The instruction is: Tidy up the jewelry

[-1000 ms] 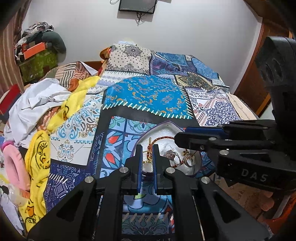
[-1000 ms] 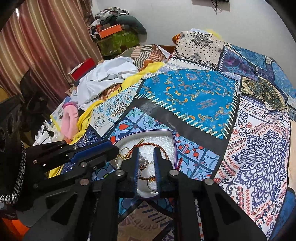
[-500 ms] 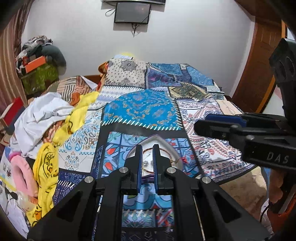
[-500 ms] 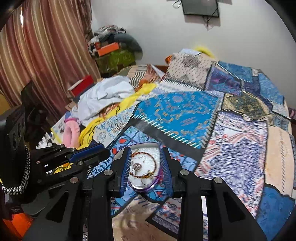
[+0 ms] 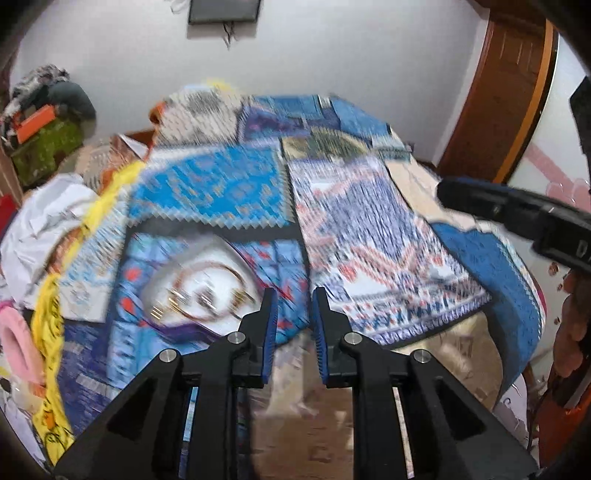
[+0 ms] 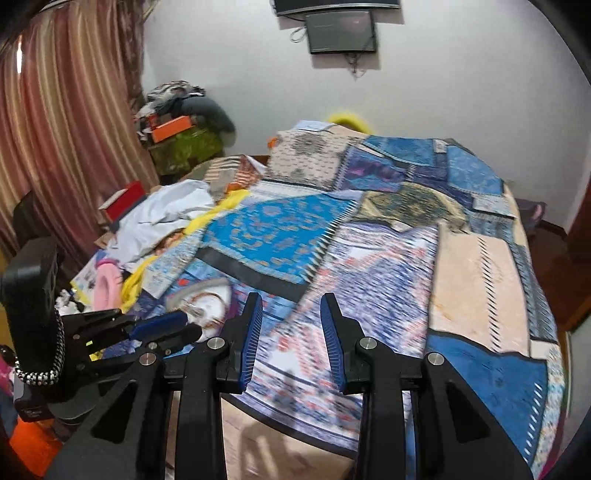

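Observation:
A white dish with a purple rim (image 5: 173,271) lies on the patterned bedspread and holds a red-brown bead necklace (image 5: 207,266) and gold rings, all blurred by motion. It also shows in the right wrist view (image 6: 210,291), low left. My left gripper (image 5: 293,321) is open and empty, pulled back to the right of the dish. My right gripper (image 6: 291,328) is open wide and empty, above the bed's near edge, right of the dish. Each gripper shows in the other's view: the right one (image 5: 513,210), the left one (image 6: 155,328).
The patchwork bedspread (image 6: 388,229) covers the bed. White and yellow cloths (image 6: 166,218) and a pink item (image 6: 105,290) pile up at the left. A curtain (image 6: 55,129) hangs at left, a wall screen (image 6: 341,31) behind, a wooden door (image 5: 506,85) at right.
Both grippers have pulled back and up from the dish and swung right. The left jaws, nearly shut before, have opened; the right jaws have opened wider. The view is now motion-blurred.

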